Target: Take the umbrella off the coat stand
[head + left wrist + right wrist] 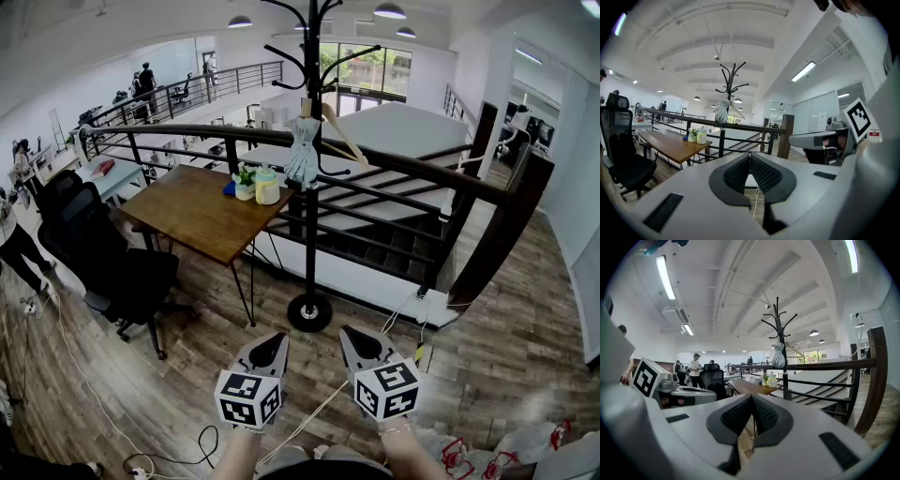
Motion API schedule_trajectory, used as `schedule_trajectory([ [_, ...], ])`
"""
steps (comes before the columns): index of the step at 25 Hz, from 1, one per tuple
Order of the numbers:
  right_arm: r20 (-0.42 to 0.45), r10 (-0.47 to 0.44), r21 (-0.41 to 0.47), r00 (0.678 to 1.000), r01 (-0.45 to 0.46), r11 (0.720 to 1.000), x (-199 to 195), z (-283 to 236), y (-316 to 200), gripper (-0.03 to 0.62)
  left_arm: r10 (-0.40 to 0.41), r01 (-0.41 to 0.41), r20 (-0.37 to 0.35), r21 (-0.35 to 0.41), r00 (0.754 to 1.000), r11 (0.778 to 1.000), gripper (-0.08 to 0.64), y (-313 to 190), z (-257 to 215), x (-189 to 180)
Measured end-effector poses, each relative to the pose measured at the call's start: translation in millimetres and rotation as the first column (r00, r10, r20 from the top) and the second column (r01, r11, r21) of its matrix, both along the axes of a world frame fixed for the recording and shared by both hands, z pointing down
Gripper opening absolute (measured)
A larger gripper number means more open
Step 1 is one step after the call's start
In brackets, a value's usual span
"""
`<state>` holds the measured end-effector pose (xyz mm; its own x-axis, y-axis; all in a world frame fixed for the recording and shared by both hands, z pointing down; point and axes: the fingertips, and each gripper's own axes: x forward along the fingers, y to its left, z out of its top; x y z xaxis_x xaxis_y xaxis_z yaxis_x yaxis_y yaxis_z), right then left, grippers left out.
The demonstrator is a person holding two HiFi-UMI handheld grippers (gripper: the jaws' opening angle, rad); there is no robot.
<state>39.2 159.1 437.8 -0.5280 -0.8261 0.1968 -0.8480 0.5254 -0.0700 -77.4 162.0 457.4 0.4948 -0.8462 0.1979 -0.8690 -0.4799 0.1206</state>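
A folded grey-blue umbrella (303,150) hangs from a hook of the tall black coat stand (310,202), which stands on a round base by the stair railing. The umbrella (722,112) shows small and far off in the left gripper view, and the umbrella (778,356) is likewise distant in the right gripper view. My left gripper (269,350) and right gripper (354,345) are held side by side low in the head view, well short of the stand. Both are shut, tips touching, with nothing between the jaws.
A wooden table (187,211) with bottles (267,187) and a small plant stands left of the stand. A black office chair (108,262) is further left. The black stair railing (394,169) runs behind the stand. Cables (103,403) lie on the wood floor. People stand in the far background.
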Motion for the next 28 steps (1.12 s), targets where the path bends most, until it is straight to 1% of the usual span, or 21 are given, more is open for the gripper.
schedule_trajectory([
  [9, 0.007, -0.004, -0.01, 1.0, 0.004, 1.0, 7, 3, -2, 0.026, 0.009, -0.009, 0.012, 0.003, 1.0, 1.0, 0.02, -2, -1, 5],
  [12, 0.045, -0.011, 0.03, 0.999, 0.01, 0.999, 8, -5, -3, 0.028, 0.01, -0.01, 0.001, 0.011, 1.0, 1.0, 0.02, -3, -4, 8],
  [15, 0.082, -0.054, 0.042, 0.995, 0.05, 0.998, 11, -7, 0, 0.028, 0.016, -0.016, -0.004, 0.011, 1.0, 1.0, 0.02, -4, -1, 17],
  [17, 0.084, -0.077, 0.04, 0.994, 0.074, 0.996, 13, -4, 1, 0.028, 0.012, -0.012, -0.004, 0.003, 1.0, 1.0, 0.02, -6, 3, 23],
  [22, 0.065, -0.088, 0.043, 0.994, 0.085, 0.995, 26, 3, -2, 0.028, 0.003, -0.003, -0.011, -0.005, 1.0, 1.0, 0.02, -10, 10, 36],
  [28, 0.076, -0.099, 0.035, 0.992, 0.097, 0.995, 28, 8, -23, 0.028, -0.011, 0.011, -0.025, -0.017, 1.0, 1.0, 0.02, -30, 15, 39],
])
